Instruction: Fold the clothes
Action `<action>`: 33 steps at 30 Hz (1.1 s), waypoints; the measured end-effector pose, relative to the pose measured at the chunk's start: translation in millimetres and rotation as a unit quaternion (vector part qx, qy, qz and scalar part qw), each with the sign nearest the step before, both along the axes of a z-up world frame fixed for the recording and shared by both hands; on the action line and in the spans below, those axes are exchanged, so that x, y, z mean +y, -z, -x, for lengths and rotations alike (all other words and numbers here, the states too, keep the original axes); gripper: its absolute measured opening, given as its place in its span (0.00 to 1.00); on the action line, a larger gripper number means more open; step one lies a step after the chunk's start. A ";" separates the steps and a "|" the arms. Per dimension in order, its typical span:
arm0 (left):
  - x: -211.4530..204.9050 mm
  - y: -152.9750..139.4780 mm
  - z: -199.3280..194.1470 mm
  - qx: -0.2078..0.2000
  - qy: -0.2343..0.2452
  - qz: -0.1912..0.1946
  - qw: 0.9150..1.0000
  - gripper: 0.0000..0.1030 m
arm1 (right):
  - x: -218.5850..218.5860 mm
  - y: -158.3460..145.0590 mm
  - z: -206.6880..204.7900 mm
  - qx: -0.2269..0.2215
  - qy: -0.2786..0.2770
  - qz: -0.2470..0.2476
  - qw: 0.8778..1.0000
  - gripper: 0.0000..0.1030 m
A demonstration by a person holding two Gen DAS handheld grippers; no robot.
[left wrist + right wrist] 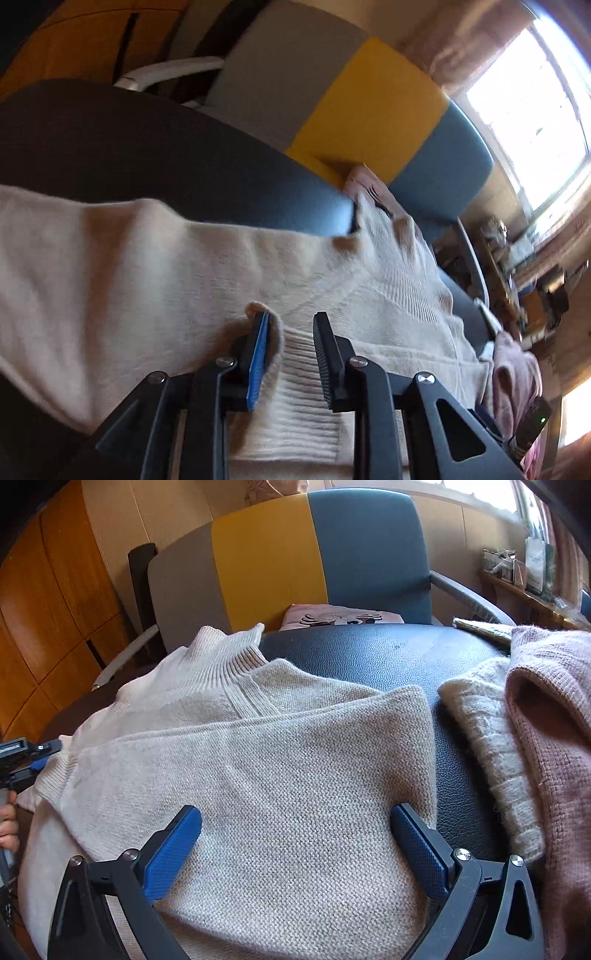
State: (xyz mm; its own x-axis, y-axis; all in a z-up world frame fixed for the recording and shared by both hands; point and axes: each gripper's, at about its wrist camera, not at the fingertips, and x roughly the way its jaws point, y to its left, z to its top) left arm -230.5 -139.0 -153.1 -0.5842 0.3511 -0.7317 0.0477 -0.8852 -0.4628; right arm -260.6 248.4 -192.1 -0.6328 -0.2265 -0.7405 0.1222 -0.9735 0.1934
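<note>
The cream sweater (236, 775) is laid across the black padded surface (388, 657), its ribbed collar (236, 653) turned toward the striped chair (280, 561) and one sleeve folded across the body, so that the long axis is taken to run from the collar back toward the grippers. In the right wrist view the folded panel is seen lying directly beneath the right gripper (295, 845), whose blue pads are spread wide over the knit with nothing pinched. A ribbed cuff or hem (295, 373) is seen between the fingers of the left gripper (290, 354) in the left wrist view; the pads are set apart, the left one being touched by a curl of the edge while the other is clear of it, so the cloth is judged released, not gripped. The left gripper is judged nearer the free edge and the right nearer the folded middle. A pink sweater (554, 738) and a fluffy white garment (487, 746) are shown beside the cream one only in the right wrist view, where the left gripper's body is glimpsed at the frame edge; the cuff's ribbing is shown closely only in the left.
</note>
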 end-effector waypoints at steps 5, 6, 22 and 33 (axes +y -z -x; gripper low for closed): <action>33.1 -15.3 41.2 0.011 0.049 0.002 0.999 0.25 | -9.8 1.2 -1.3 -0.004 0.001 -0.034 0.999 1.00; 40.2 -16.6 51.2 0.008 0.060 -0.002 0.998 0.25 | -11.0 1.7 -1.0 -0.005 0.001 -0.039 0.999 1.00; 111.1 -1.6 236.1 -0.066 0.110 0.007 0.992 0.29 | 1.0 2.5 -1.2 0.009 0.003 0.010 1.000 1.00; 133.8 14.5 250.6 -0.046 0.125 0.063 0.989 0.24 | 5.2 2.6 -0.9 0.015 0.004 0.029 0.999 1.00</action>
State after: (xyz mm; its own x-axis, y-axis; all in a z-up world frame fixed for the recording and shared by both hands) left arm -481.1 -5.1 -167.6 -0.4195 0.3789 -0.8249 -0.1433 -0.9250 -0.3520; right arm -259.6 253.6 -194.7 -0.6570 -0.2639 -0.7062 0.1210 -0.9615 0.2467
